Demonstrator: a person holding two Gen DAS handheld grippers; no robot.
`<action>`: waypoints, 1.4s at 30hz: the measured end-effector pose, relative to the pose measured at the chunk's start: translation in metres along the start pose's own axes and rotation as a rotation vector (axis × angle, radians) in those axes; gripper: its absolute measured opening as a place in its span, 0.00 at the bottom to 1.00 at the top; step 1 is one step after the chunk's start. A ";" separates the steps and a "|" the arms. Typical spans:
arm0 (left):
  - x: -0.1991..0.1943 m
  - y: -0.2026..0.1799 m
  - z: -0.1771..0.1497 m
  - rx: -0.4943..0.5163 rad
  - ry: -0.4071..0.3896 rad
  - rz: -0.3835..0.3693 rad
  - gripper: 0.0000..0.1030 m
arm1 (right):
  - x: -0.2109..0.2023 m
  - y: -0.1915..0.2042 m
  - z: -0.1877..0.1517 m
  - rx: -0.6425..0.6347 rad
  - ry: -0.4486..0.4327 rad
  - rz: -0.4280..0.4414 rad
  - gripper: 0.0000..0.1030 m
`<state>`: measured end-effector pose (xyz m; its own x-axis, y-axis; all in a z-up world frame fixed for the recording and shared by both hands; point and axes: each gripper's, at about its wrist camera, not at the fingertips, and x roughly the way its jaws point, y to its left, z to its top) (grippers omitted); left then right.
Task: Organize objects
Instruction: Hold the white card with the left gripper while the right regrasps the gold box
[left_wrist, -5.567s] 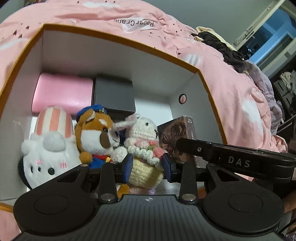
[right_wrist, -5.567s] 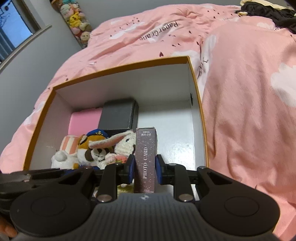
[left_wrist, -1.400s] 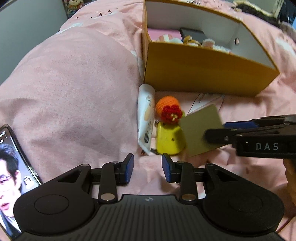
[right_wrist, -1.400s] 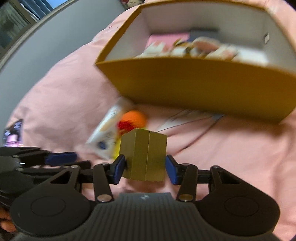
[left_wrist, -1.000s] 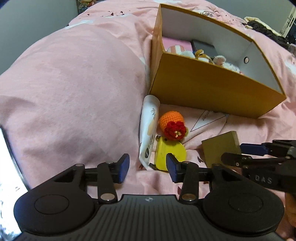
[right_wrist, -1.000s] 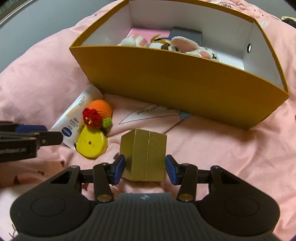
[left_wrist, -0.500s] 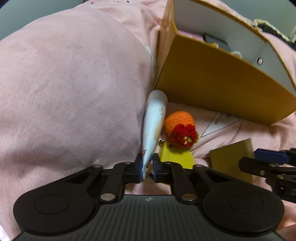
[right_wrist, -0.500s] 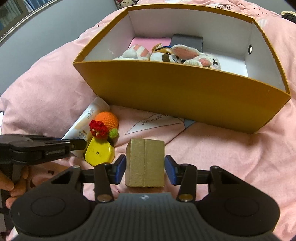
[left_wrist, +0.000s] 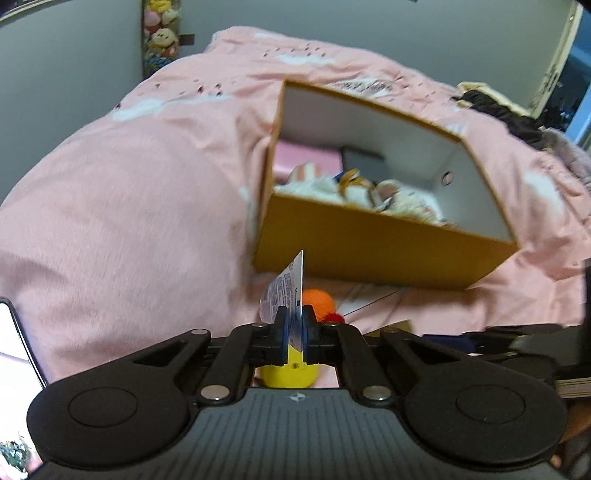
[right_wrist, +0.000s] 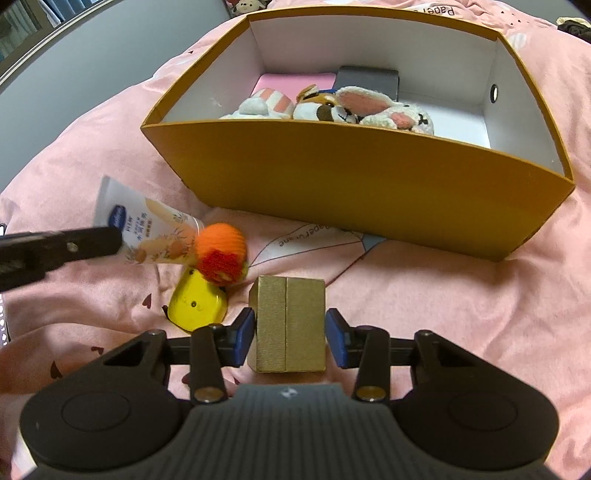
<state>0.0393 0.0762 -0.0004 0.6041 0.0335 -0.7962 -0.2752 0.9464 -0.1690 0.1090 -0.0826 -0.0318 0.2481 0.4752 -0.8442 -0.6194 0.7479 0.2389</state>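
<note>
My left gripper (left_wrist: 294, 339) is shut on a white cream tube (left_wrist: 290, 291), held off the pink bedcover with its flat end pointing up. The right wrist view shows the same tube (right_wrist: 147, 229) raised at the left, above an orange crochet ball with a red flower (right_wrist: 221, 245) and a yellow tape-measure-like object (right_wrist: 197, 304). A small gold box (right_wrist: 288, 325) stands on the bedcover between the jaws of my right gripper (right_wrist: 290, 338), both blue pads against its sides. Behind stands the open orange box (right_wrist: 369, 192) with plush toys (right_wrist: 332, 107) inside.
A pink case (right_wrist: 295, 79) and a dark case (right_wrist: 369, 79) lie at the back of the orange box. A lit phone (left_wrist: 14, 350) lies on the bedcover at far left. Dark clothes (left_wrist: 491, 107) are heaped behind the box at the right.
My left gripper went from open to shut on the cream tube and lifted it off the bedcover. The right jaws narrowed onto the gold box, which stays where it was.
</note>
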 end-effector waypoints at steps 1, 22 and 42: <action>0.001 -0.001 0.001 0.005 0.001 -0.007 0.06 | 0.000 0.000 0.000 0.002 -0.001 0.000 0.43; 0.038 0.012 0.005 -0.064 0.032 -0.005 0.06 | 0.003 -0.006 0.004 0.032 0.006 0.031 0.44; 0.064 0.009 0.006 -0.064 0.043 0.003 0.15 | 0.035 -0.051 0.004 0.242 0.052 0.115 0.63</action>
<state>0.0799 0.0893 -0.0492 0.5704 0.0214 -0.8211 -0.3253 0.9238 -0.2018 0.1521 -0.1027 -0.0716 0.1436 0.5439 -0.8268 -0.4441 0.7820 0.4373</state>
